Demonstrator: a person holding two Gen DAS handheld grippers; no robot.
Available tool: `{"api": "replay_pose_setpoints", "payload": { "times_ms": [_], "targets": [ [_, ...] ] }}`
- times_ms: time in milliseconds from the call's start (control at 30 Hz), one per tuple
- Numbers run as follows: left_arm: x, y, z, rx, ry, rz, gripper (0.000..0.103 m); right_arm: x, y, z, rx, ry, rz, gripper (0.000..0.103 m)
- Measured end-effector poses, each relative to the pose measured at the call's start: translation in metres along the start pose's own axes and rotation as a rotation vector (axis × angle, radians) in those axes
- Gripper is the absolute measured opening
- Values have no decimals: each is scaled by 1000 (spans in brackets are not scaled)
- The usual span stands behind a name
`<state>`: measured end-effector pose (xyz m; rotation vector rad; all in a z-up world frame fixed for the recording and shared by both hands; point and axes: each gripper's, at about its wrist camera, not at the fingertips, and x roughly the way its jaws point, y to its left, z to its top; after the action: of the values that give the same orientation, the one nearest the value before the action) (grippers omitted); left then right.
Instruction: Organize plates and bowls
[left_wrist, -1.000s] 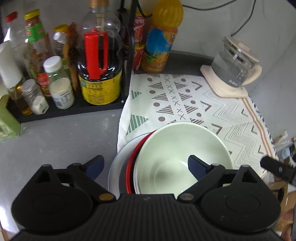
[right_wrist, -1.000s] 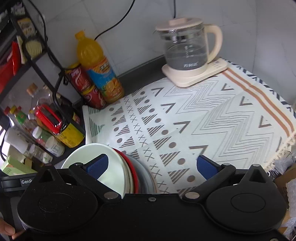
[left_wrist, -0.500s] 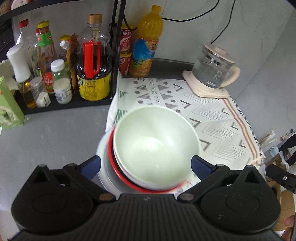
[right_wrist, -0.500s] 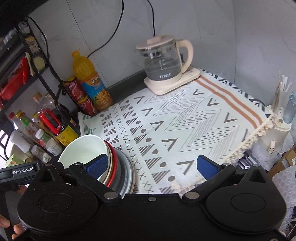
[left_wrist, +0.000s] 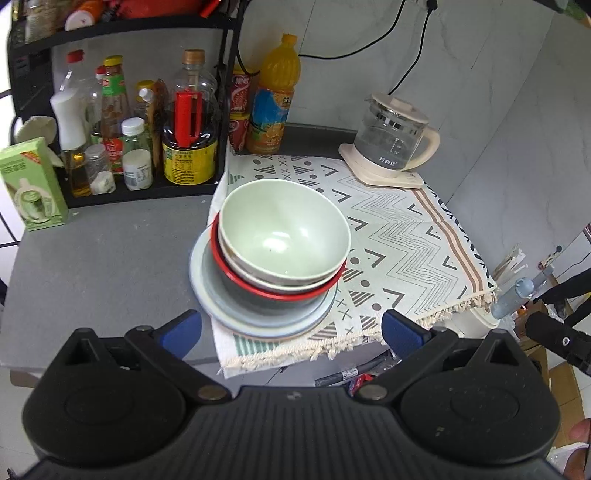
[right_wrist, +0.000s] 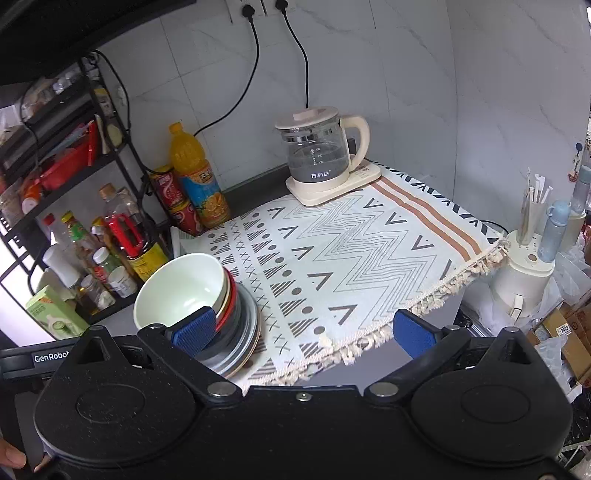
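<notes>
both my tongs, left tongs (left_wrist: 291, 328) and right tongs (right_wrist: 304, 328), have pulled back, released and empty; the pale green bowl (left_wrist: 284, 236) tops the stack at twelve o'clock, looking finished.

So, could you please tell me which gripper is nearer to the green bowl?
Left. The left gripper faces the green bowl head-on, just short of the stack; the right gripper sits off to its right, over the mat's edge.

Pale green bowl (left_wrist: 284, 240) nested upright atop red-rimmed bowl (left_wrist: 273, 291) and grey plate (left_wrist: 221, 310).
</notes>
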<state>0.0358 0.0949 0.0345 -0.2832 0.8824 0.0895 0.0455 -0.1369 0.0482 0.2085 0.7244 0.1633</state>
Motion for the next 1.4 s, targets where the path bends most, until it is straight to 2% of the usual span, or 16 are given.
{"api": "replay_pose_setpoints", "payload": {
  "times_ms": [500,967,1233,1400],
  "targets": [
    [-58,9,-48,7,-59,9,102,-64,3,-38,-38,-46,35,103],
    [-90,16,-75,35,-101,14,102,-97,7,-64,-73,-92,37,103],
    [-109,26,-86,54,-151,14,102,-113,8,-77,-95,-109,38,103],
    [-114,33,-95,75,-153,6,102,-121,16,-86,-141,-137,24,103]
  ]
}}
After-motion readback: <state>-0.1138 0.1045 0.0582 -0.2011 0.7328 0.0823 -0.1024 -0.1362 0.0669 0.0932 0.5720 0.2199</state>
